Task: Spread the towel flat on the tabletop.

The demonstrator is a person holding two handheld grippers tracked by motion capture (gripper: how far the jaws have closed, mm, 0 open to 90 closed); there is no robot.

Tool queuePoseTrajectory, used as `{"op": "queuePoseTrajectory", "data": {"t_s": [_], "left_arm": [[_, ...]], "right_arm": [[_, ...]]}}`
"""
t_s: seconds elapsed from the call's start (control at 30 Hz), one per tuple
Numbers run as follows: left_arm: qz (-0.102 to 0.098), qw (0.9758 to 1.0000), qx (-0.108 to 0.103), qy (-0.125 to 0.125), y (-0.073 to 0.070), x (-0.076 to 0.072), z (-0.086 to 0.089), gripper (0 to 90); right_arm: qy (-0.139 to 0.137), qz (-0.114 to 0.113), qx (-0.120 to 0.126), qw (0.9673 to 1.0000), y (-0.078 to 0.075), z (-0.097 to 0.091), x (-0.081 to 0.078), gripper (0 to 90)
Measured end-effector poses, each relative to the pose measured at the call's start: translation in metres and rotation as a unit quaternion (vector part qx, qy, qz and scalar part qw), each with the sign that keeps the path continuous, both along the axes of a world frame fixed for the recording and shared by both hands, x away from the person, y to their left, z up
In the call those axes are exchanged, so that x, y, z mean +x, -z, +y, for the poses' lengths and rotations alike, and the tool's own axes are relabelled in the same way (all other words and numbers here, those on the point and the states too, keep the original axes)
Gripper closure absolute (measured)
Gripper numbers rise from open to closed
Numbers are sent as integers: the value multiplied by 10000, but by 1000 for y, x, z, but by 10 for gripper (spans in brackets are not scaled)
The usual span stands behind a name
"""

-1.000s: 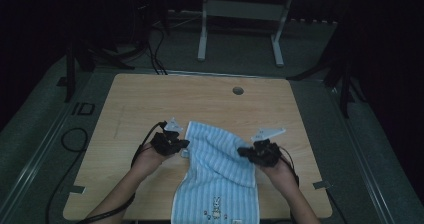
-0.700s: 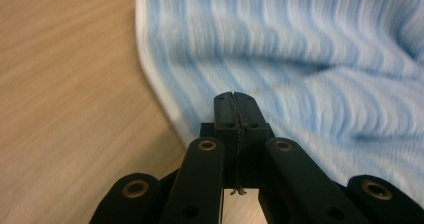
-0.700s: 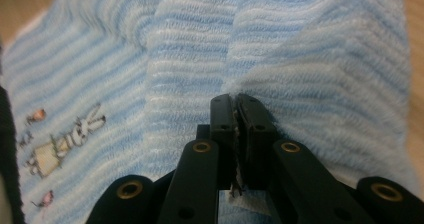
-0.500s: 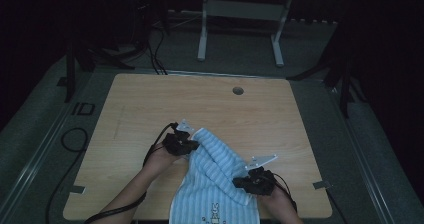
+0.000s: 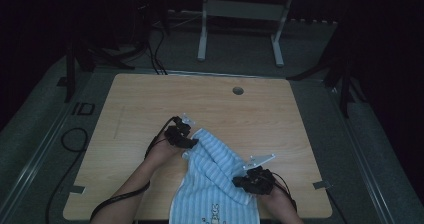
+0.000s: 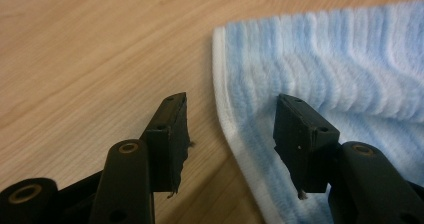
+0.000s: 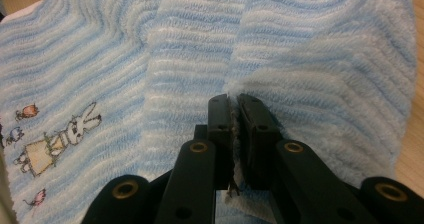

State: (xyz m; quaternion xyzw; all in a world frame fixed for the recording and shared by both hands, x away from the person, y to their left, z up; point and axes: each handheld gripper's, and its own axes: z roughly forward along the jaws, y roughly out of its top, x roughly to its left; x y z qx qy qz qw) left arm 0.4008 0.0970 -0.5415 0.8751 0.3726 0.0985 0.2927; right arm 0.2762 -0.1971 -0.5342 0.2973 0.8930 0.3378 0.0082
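Jaws on the right gripper point(image 7: 234, 104) are pinching a fold of the soft blue-and-white striped terry towel point(image 5: 215, 184) at the near edge of the light wooden table point(image 5: 150, 99). Left gripper point(image 6: 227, 129) is spread wide, straddling the towel's white hem. Looks light and floppy, so I'd grab corners or hems.

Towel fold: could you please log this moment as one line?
towel: on table, part folded | left gripper: open at white edge | right gripper: shut on towel
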Motion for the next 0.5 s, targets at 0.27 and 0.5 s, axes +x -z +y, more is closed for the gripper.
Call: {"op": "queuePoseTrajectory", "data": {"t_s": [0.27,0.5], "left_arm": [[68,9990,-1,439,-3,-10,-8,865],[-179,9988,-461,66,-29,-12,15,883]], "right_arm": [[105,-14,-49,9999,-2,-3,5,851],[401,-255,-113,9988,-19,-13,25,863]]}}
